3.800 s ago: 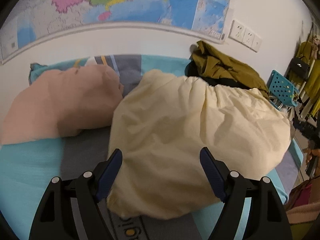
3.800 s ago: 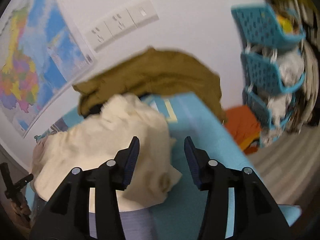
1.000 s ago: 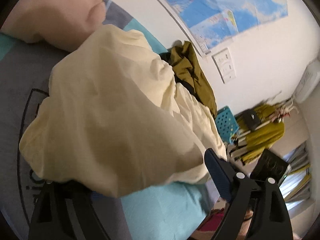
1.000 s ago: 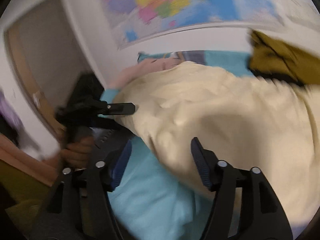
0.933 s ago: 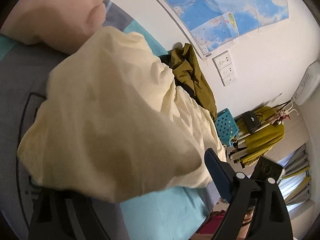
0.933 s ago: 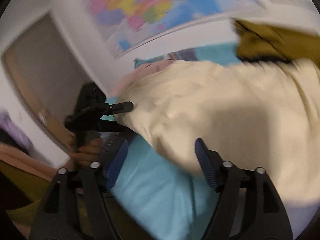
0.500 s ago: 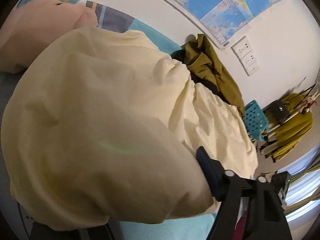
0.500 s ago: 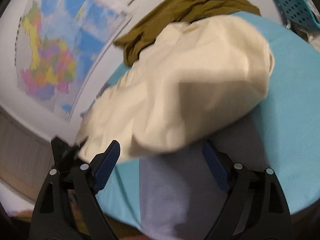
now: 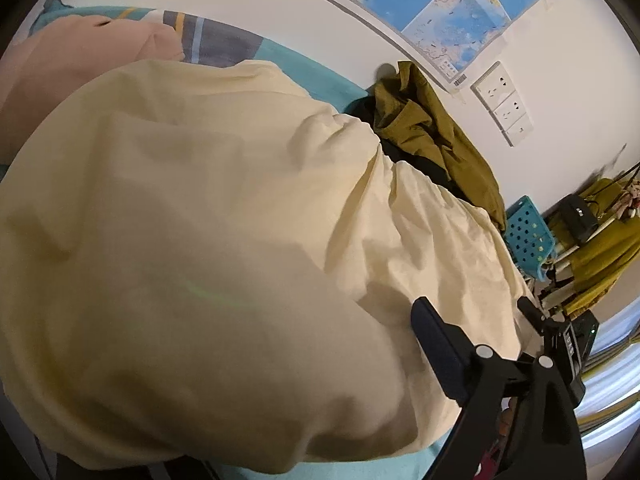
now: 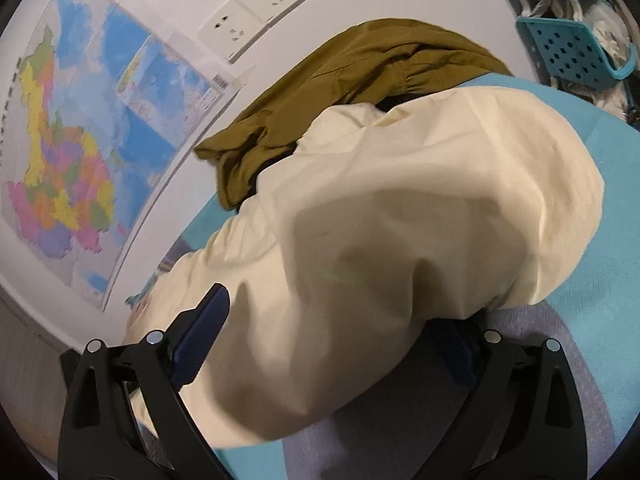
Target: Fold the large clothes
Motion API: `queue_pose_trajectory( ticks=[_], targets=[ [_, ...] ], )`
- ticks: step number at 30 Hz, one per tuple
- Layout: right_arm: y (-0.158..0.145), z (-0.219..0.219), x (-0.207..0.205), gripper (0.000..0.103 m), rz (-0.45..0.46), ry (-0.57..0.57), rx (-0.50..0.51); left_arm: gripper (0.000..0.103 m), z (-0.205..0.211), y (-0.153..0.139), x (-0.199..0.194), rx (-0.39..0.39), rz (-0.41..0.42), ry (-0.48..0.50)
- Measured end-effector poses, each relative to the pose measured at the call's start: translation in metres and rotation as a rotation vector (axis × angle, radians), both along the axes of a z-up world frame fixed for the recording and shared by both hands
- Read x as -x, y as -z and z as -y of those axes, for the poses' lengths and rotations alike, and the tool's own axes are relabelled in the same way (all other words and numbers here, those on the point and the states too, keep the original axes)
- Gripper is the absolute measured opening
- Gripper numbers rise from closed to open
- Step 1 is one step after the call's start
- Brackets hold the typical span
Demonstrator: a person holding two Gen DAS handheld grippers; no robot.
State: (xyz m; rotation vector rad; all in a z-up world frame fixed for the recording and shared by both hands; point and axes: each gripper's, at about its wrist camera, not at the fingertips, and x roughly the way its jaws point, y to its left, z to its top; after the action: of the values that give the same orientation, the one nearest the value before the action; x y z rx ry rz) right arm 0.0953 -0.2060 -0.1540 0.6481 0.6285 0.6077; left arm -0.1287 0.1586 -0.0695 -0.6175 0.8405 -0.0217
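On the bed, nearest: left gripper [image 9: 288,408] and right gripper [image 10: 340,344], each with jaws spread wide around cloth, pinching nothing; both sets have just been opening.
Garment: cream cloth [image 9: 224,240] lies heaped across the teal bed [image 10: 624,264], bunched and rounded, no flat panel or crease showing.
Progress: judged early; spreading and every fold apparently still ahead.
Beyond: olive jacket [image 10: 376,76] crumpled against the wall, touching the cream heap.
Left view only: pink pillow [image 9: 80,56] at the far end; right gripper's finger past the heap.
Right view only: teal baskets [image 10: 568,40], stacked.
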Motion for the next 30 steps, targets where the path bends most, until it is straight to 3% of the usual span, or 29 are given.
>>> queue_pose_trajectory(
  ticks=[3, 7, 8, 9, 10, 11, 14, 17, 20, 22, 23, 24, 26, 28, 30],
  targets=[
    [-0.001, -0.003, -0.005, 0.094, -0.011, 0.030, -0.001, 0.081, -0.004, 0.001, 0.000, 0.002, 0.005, -0.017],
    [-0.002, -0.019, -0.010, 0.095, 0.007, 0.027, 0.073, 0.083, 0.003, 0.000, -0.006, -0.053, -0.005, -0.010],
    [-0.002, -0.020, -0.013, 0.079, 0.004, 0.007, 0.058, 0.081, 0.004, 0.000, -0.007, -0.060, -0.009, -0.013],
    [-0.001, -0.019, -0.016, 0.049, -0.009, -0.011, 0.024, 0.069, 0.004, 0.000, -0.008, -0.078, -0.017, -0.024],
    [0.005, -0.013, -0.022, 0.042, -0.044, -0.039, -0.047, 0.060, 0.002, 0.000, -0.008, -0.092, -0.026, -0.036],
    [0.010, -0.010, -0.027, 0.035, -0.066, -0.072, -0.088, 0.059, 0.000, 0.000, -0.008, -0.093, -0.031, -0.036],
    [0.011, -0.007, -0.031, 0.036, -0.068, -0.115, -0.091, 0.060, -0.007, 0.001, -0.008, -0.059, -0.029, -0.015],
    [0.007, -0.009, -0.034, 0.044, -0.069, -0.133, -0.104, 0.074, -0.009, 0.002, -0.011, -0.012, -0.011, -0.001],
    [0.003, -0.018, -0.036, 0.050, -0.062, -0.156, -0.077, 0.079, -0.002, 0.000, -0.020, -0.043, -0.022, -0.001],
    [0.002, -0.023, -0.038, 0.048, -0.054, -0.166, -0.070, 0.077, 0.002, 0.000, -0.025, -0.081, -0.035, 0.002],
    [0.003, -0.024, -0.040, 0.039, -0.052, -0.173, -0.069, 0.073, 0.003, 0.000, -0.026, -0.099, -0.043, -0.007],
    [0.004, -0.023, -0.042, 0.031, -0.055, -0.176, -0.075, 0.062, 0.002, 0.000, -0.027, -0.116, -0.052, -0.018],
    [0.004, -0.022, -0.044, 0.022, -0.052, -0.197, -0.101, 0.049, -0.002, 0.000, -0.028, -0.106, -0.067, -0.026],
    [-0.003, -0.022, -0.040, 0.018, -0.033, -0.207, -0.097, 0.036, -0.005, -0.001, -0.028, -0.089, -0.073, -0.026],
    [-0.019, -0.024, -0.033, 0.015, 0.009, -0.222, -0.091, 0.031, -0.006, -0.007, -0.027, -0.099, -0.072, -0.017]
  ],
)
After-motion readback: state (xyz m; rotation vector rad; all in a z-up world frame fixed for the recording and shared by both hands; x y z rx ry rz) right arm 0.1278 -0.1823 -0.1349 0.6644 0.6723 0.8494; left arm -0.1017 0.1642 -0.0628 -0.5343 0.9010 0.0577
